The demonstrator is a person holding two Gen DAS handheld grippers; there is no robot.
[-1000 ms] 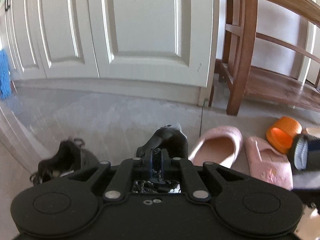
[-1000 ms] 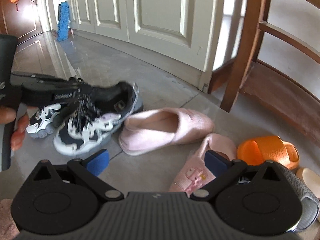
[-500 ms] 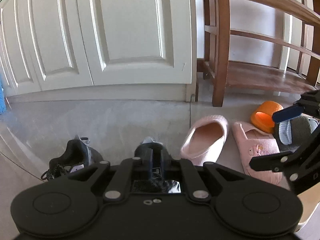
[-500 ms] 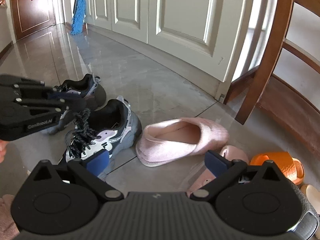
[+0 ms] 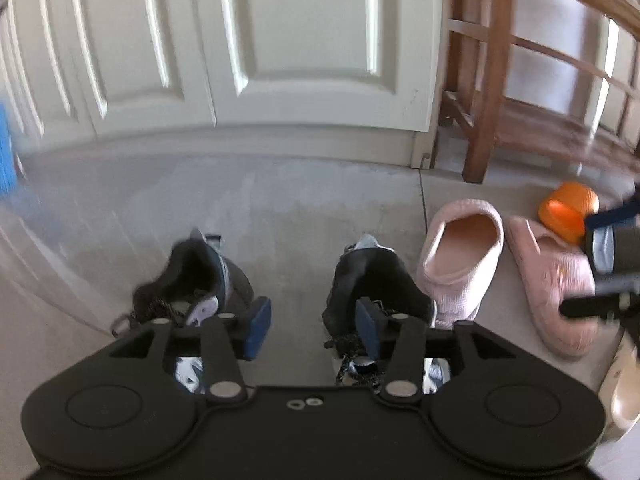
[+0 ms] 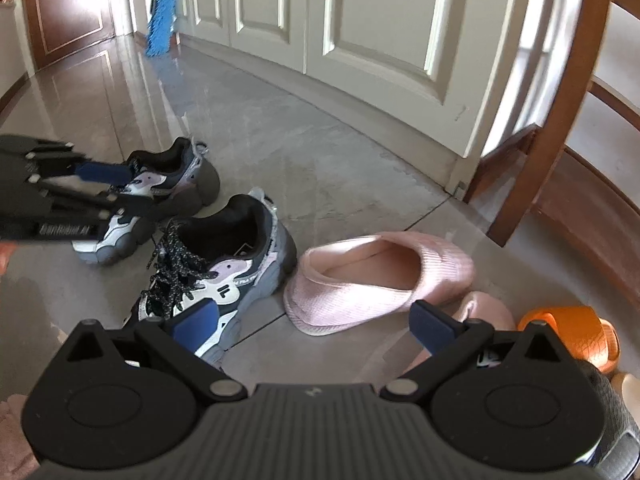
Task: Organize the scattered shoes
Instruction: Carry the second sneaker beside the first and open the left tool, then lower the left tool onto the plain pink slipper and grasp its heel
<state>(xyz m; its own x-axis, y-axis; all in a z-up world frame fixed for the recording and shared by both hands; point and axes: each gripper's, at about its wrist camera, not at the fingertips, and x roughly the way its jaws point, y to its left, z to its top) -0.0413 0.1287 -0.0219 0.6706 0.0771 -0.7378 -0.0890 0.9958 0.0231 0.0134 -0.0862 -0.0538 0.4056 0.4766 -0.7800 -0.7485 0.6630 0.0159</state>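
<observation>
Your left hand-held gripper hung with its blue pads spread wide and nothing between them, low over the floor between two dark sneakers. One sneaker sat just to its left, the other sneaker just to its right, heels toward the white doors. Your right hand-held gripper was likewise wide open and empty (its pads framed the near pink slipper from above). That slipper lay on its side just beside the right-hand sneaker; a second pink slipper lay next to it, with an orange slide beyond, near the leg of a wooden rack. A blue mop leaned far down the hall.
</observation>
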